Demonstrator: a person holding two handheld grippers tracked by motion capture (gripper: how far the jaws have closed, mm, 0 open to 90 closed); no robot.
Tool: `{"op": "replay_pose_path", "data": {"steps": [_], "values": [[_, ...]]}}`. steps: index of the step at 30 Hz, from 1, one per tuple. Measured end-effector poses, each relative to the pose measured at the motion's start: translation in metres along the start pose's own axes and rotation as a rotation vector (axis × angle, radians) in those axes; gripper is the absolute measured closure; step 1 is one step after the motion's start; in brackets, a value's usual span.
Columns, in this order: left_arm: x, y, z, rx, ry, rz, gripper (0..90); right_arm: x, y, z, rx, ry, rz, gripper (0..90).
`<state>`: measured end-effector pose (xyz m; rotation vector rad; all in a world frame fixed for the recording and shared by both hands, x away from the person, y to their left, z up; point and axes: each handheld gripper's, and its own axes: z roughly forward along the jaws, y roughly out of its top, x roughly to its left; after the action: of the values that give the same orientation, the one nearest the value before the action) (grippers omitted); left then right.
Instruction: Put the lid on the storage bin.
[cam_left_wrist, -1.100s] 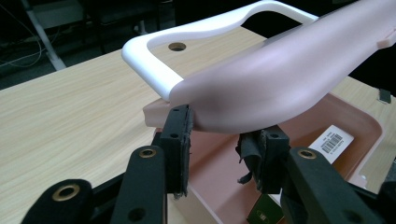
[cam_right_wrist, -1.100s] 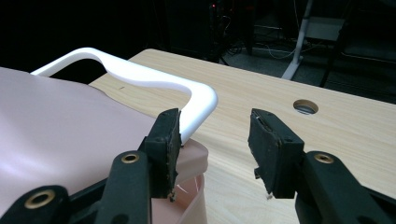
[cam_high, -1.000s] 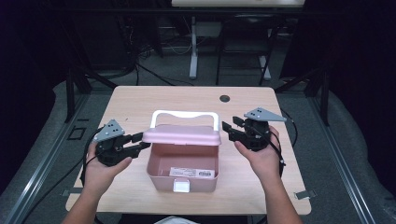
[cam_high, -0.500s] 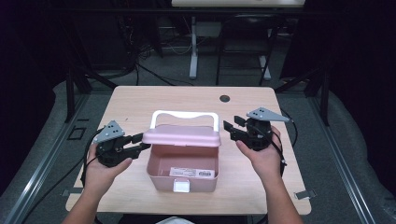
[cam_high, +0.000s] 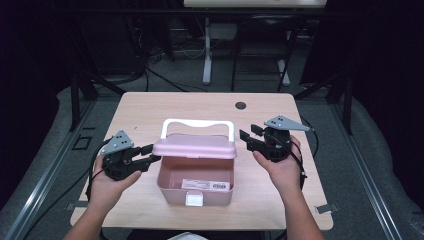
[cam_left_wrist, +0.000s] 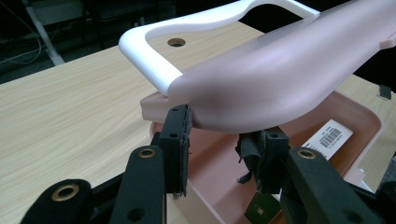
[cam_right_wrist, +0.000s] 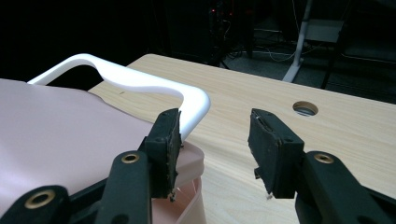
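A pink lidded box (cam_high: 195, 186) stands open at the table's front middle, with a barcode label (cam_high: 206, 184) inside. Its pink lid (cam_high: 195, 146) is raised off the box, with the white handle (cam_high: 197, 122) behind it. My left gripper (cam_high: 150, 154) reaches in from the left. Its jaws straddle the lid's left end (cam_left_wrist: 280, 74), and the pads press on that edge above the box wall (cam_left_wrist: 345, 116). To the right, my right gripper (cam_high: 248, 137) stands open and apart from the lid. In the right gripper view only bare table lies between the jaws of this gripper (cam_right_wrist: 215, 140), beside the handle's corner (cam_right_wrist: 196, 100).
The light wooden table (cam_high: 150, 110) has a round cable hole (cam_high: 240, 105) at the back right. Dark floor, cables and stand legs surround it. Bare tabletop stretches behind the box and on both sides.
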<state>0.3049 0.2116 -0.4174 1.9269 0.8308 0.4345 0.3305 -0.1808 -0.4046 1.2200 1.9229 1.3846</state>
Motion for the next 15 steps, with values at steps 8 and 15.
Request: {"op": "replay_pose_path", "data": {"steps": [8, 15], "values": [[-0.002, -0.005, -0.001, 0.011, 0.000, 0.006, 63.2, 0.001, 0.000, 0.000, -0.002, 0.002, -0.002, 53.2], [-0.002, -0.012, -0.003, 0.017, -0.008, 0.004, 63.5, 0.001, -0.002, 0.004, 0.012, 0.003, 0.002, 53.1]]}}
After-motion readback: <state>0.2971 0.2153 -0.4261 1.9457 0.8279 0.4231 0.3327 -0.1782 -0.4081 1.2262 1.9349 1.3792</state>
